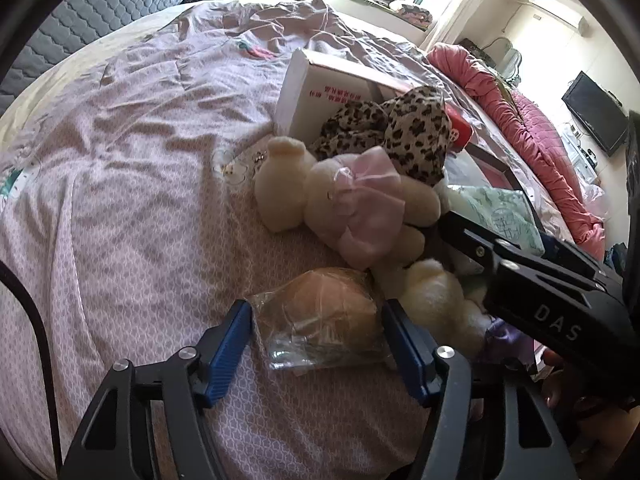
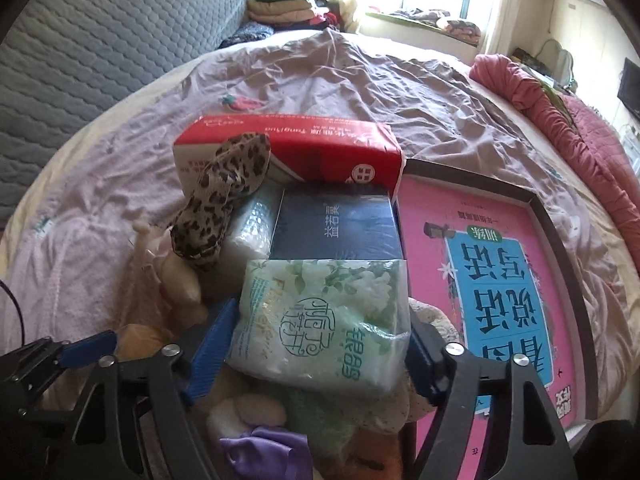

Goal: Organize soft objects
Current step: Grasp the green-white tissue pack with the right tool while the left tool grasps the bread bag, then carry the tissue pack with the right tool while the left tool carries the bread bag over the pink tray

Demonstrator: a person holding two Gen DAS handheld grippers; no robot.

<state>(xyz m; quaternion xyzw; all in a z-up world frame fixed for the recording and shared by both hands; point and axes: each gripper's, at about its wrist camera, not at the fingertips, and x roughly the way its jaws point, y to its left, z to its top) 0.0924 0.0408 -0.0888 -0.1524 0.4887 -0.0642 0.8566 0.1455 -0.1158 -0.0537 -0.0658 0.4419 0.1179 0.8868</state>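
A bun in clear plastic wrap (image 1: 320, 308) lies on the pink bedsheet (image 1: 140, 200). My left gripper (image 1: 316, 314) straddles it, and both blue pads (image 1: 230, 344) touch the wrapper's sides. Behind it lies a cream plush bear with a pink bow (image 1: 340, 196), with a leopard-print cloth (image 1: 400, 132) above it. In the right wrist view a green-and-white soft tissue pack (image 2: 320, 312) fills the gap of my right gripper (image 2: 320, 340), its pads against both edges. The pack rests on plush toys. The right gripper's black body (image 1: 540, 280) reaches in from the right.
A red-and-white tissue box (image 2: 288, 144), a dark blue box (image 2: 340, 224) and a bubble-wrapped packet (image 2: 248, 232) crowd behind the pack. A pink book in a dark tray (image 2: 500, 280) lies to the right. Purple cloth (image 2: 264, 452) sits below. A rolled red quilt (image 2: 560, 120) edges the bed.
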